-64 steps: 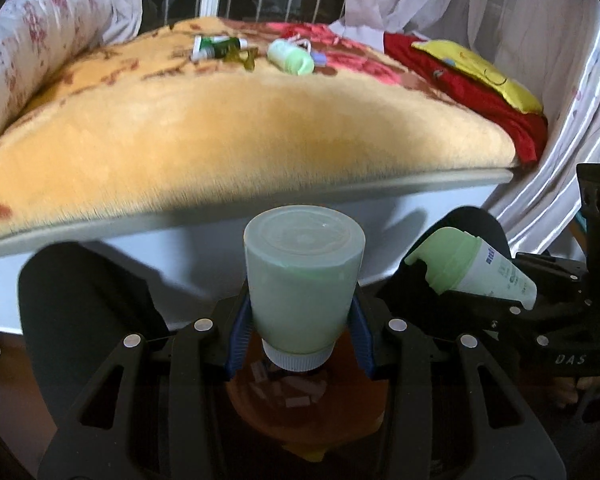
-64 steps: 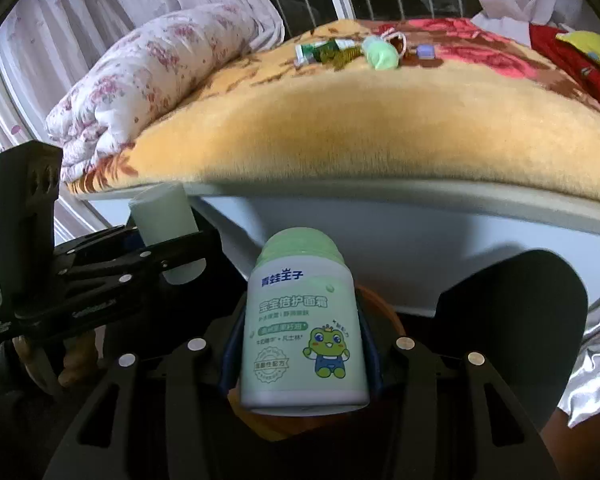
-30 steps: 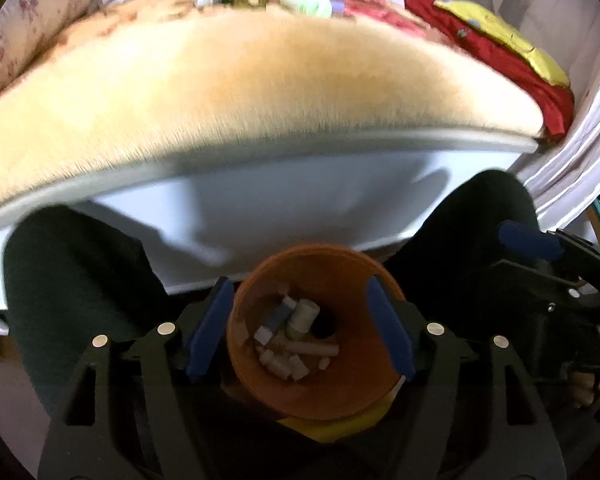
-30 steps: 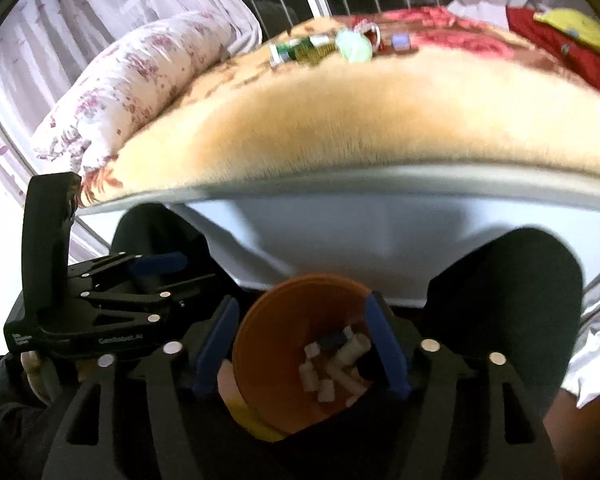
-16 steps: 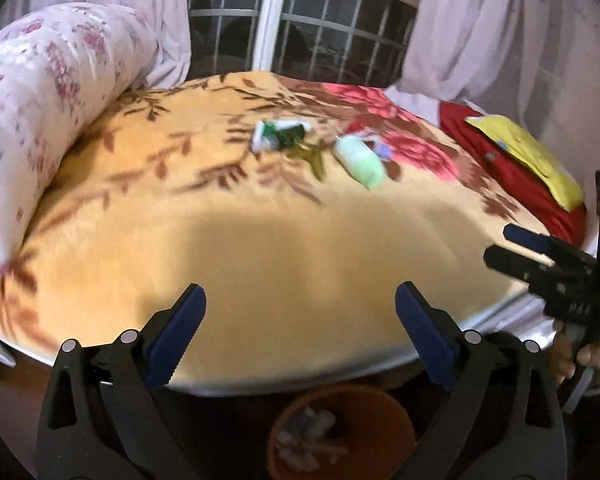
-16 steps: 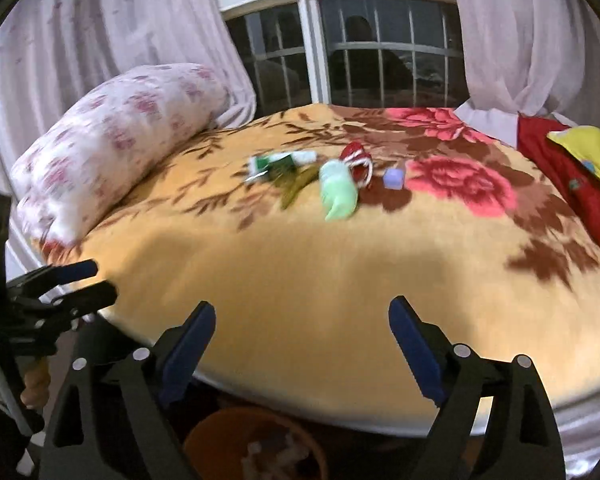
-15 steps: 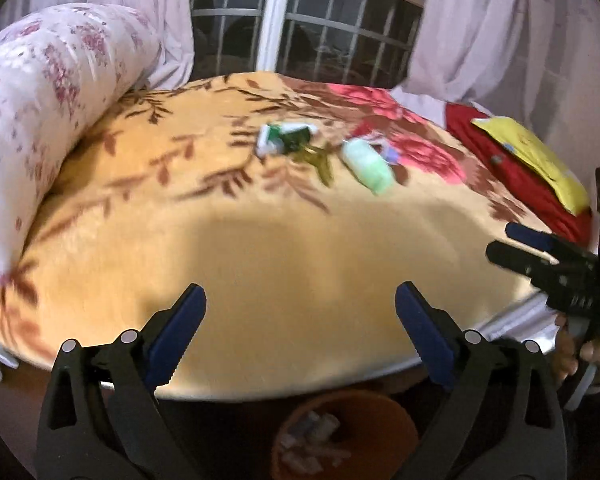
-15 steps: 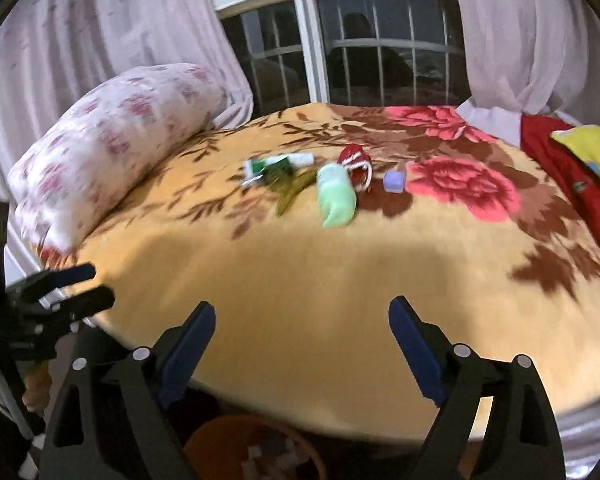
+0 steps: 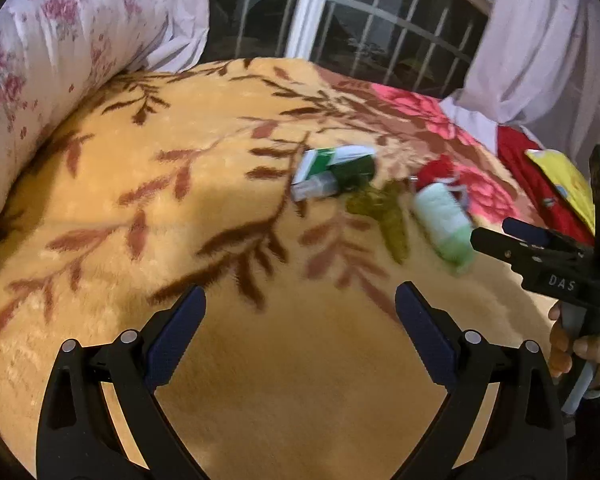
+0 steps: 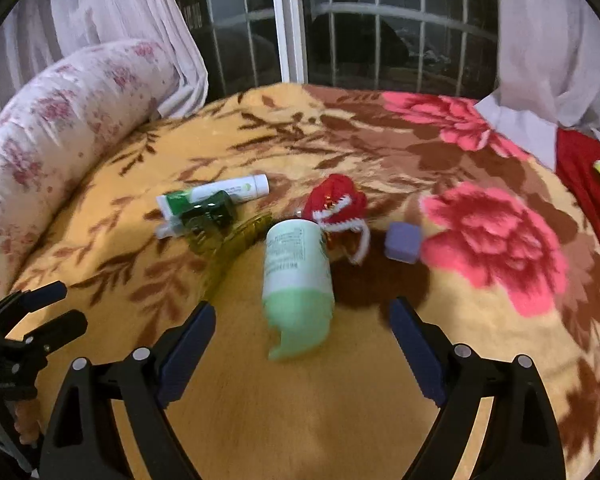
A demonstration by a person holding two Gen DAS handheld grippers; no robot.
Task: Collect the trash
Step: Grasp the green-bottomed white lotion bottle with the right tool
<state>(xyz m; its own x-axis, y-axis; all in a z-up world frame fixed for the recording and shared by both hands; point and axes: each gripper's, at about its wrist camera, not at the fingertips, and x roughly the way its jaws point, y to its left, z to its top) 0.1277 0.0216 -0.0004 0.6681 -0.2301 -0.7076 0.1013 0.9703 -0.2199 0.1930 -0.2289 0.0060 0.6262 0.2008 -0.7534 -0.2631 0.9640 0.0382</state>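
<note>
The bed's orange blanket [image 10: 300,420] with its brown leaves and pink roses fills most of what I see, and I take the pale green bottle [image 10: 298,276] lying on it as my landmark. Far to the left of the bottle a rolled floral quilt [image 10: 60,120] runs along the bed's edge, and beyond it white curtains [image 10: 552,40] flank a dark barred window [image 10: 360,28]; to its right, at the bed's far side, sits red cloth [image 10: 580,168]. My right tool [image 10: 302,328] hangs just above the blanket directly in front of the bottle's cap end, its jaws spread wide and holding nothing. My left tool [image 9: 300,308] is likewise wide open and empty, well to the left of the bottle and nearer me. Left of the bottle and a little beyond it lies a white tube [image 10: 228,192] with a dark green packet [image 10: 208,212] resting against it, and an olive wrapper [image 10: 228,248] lies between that packet and the bottle. Touching the bottle's far end is a red-and-white pouch [image 10: 336,204], and just right of it a small purple cube [image 10: 402,242] sits apart on the blanket.
</note>
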